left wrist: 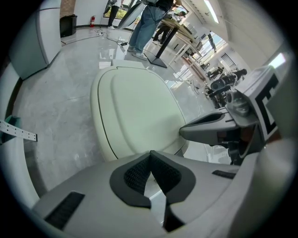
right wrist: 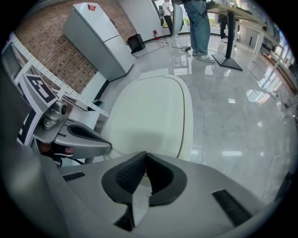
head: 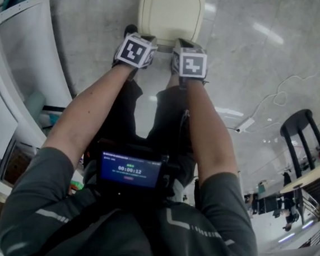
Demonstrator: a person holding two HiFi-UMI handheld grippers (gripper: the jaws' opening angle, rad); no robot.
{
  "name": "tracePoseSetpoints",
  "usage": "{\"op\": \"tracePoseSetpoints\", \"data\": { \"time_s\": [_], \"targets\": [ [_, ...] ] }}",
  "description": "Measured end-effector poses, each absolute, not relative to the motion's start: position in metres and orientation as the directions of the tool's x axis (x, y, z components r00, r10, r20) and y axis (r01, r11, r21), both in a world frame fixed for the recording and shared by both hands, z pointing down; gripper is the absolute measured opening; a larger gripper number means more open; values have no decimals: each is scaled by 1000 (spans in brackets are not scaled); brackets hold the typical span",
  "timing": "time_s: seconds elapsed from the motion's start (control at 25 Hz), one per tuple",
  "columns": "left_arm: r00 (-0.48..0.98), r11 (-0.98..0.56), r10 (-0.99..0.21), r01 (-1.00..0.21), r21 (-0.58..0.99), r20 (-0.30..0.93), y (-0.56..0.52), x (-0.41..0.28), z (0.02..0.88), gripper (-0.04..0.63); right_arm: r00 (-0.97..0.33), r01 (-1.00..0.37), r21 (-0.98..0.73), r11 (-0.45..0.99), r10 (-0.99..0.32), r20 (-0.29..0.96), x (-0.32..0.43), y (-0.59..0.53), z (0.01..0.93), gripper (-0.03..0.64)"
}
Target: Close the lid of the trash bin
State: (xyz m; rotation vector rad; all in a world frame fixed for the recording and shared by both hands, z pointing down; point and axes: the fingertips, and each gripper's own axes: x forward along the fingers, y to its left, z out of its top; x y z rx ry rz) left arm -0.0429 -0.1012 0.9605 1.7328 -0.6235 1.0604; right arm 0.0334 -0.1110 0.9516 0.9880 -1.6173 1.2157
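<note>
Directly below the person's forearms, a cream trash bin (head: 171, 10) stands on the glossy grey floor (head: 256, 61), at the top edge of the head view. Its lid (left wrist: 139, 107) lies flat on the body, with only a thin dark seam running round its rim, so it reads as closed. The left gripper (left wrist: 150, 155) and the right gripper (right wrist: 145, 155) are held side by side, just apart from each other, over the near edge of the lid; whether either one touches it cannot be told. The left gripper's fingers (left wrist: 137, 176) are together, their dark ribbed pads meeting at the tips with nothing between them. The right gripper's fingers (right wrist: 128, 176) are likewise together and hold nothing. A small screen (head: 130, 169) with a blue display hangs at the person's chest. Off to the left of the bin runs a white curved panel (head: 27, 44). To the right, well apart from the bin, a thin white cable (head: 275, 99) trails across the floor and a black stool (head: 303, 133) stands beyond it. Farther back, a white fridge (right wrist: 100, 37) stands against a brick wall (right wrist: 46, 51), and a person in jeans (right wrist: 198, 23) stands near a table leg.
</note>
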Motion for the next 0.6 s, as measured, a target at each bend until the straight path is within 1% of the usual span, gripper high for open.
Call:
{"op": "tracePoseSetpoints", "data": {
  "time_s": [0.2,0.32,0.4,0.48,0.6],
  "targets": [
    [462,-385,63,-807,448,885,-100,-50,967,-3,-341,-929,-312,201,-128,932,33,-110,955,12],
    [469,-349,84,-813,467,879,-100,-45,969,-3,-331,-935,-310,170,-111,937,42,-109,960,11],
    [469,-346,76,-815,464,880,-104,-45,970,-3,-340,-933,-320,167,-108,934,45,-113,962,11],
    [453,-348,61,-826,444,890,-107,-52,965,-3,-375,-920,-356,164,-101,922,44,-115,955,11],
    [450,-332,24,-839,432,893,-106,-60,930,-3,-363,-923,-343,175,-103,926,55,-112,925,11]
  ]
}}
